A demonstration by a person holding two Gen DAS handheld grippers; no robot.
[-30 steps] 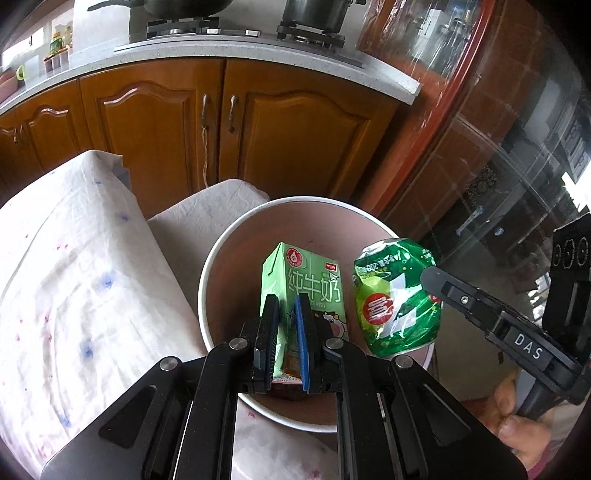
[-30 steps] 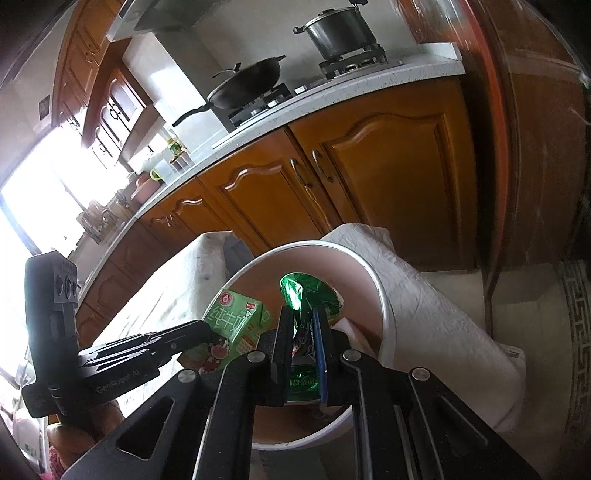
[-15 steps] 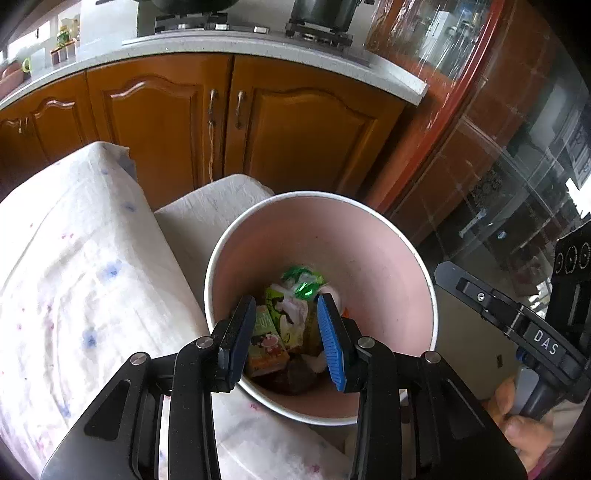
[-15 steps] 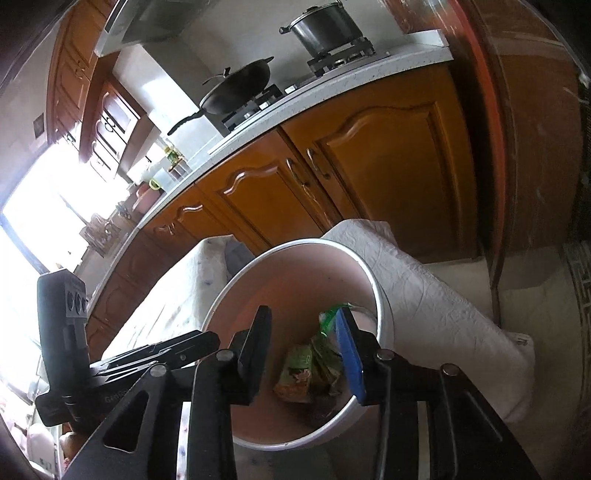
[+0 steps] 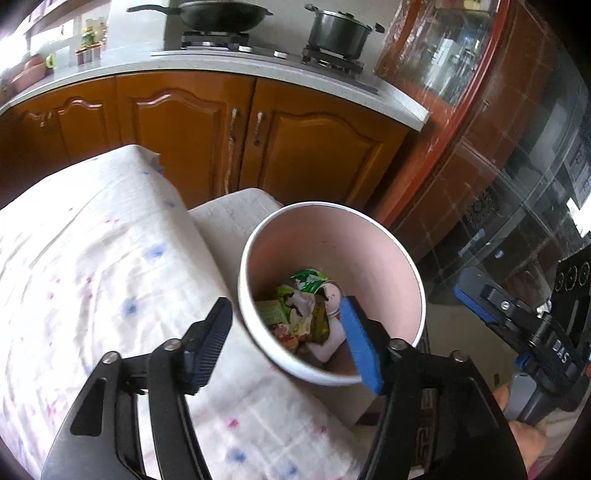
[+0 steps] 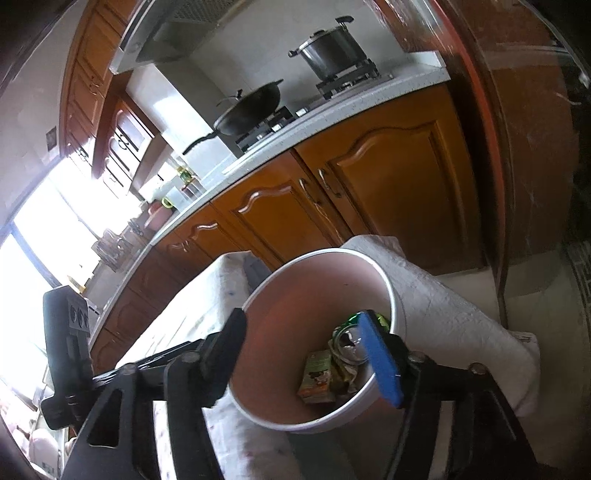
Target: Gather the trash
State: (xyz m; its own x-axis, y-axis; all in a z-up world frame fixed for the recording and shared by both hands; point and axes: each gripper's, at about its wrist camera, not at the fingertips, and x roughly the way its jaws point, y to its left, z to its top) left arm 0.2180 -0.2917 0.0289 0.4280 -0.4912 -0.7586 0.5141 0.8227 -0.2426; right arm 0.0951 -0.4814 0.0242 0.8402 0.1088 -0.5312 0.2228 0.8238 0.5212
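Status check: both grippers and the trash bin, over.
Left gripper open, empty, above the bin rim. Right gripper open, empty, over the bin. Milk carton and green wrapper lie in the bin. Nothing in the way.

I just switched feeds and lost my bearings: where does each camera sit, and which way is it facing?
Left wrist: rides the left gripper, looking down along its open jaws into the pink bin; the right gripper shows at the right edge.
Right wrist: rides the right gripper, tilted, jaws open over the bin; the left gripper shows at lower left.
Shared: bin, trash inside, wok, pot, cabinets.
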